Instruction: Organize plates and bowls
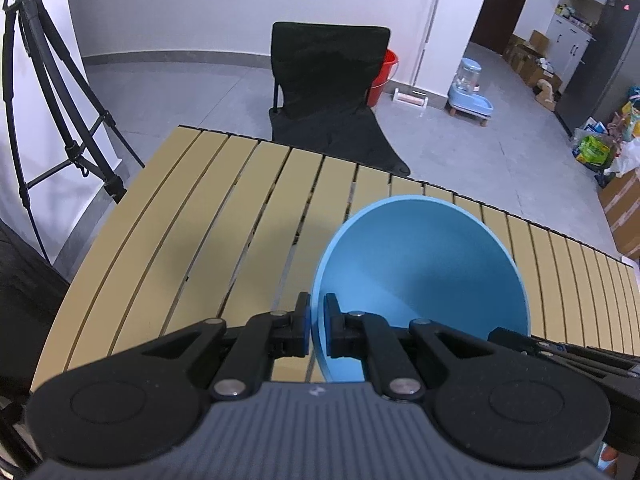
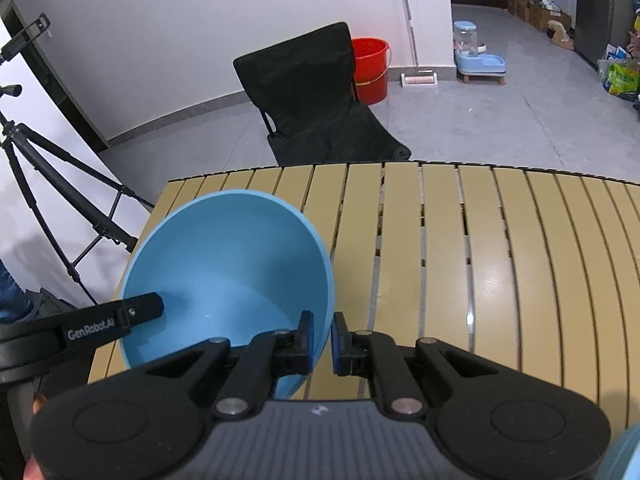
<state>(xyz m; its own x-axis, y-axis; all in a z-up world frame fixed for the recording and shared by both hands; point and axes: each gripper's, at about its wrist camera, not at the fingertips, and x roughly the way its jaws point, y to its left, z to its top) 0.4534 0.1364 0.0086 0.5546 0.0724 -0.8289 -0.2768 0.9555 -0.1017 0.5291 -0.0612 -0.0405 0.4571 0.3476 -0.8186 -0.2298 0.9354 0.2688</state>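
Both grippers have the blue bowl up above the slatted surface. The left gripper pinches the bowl's left rim between its fingers, and the right gripper pinches the opposite rim. The bowl is tipped, its mouth facing back toward the cameras. It's round, with no long axis. Only the right wrist view shows the other gripper's finger reaching inside the bowl.

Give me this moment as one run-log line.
left tongs: shut on blue bowl rim | right tongs: shut on opposite rim | bowl: above slatted table
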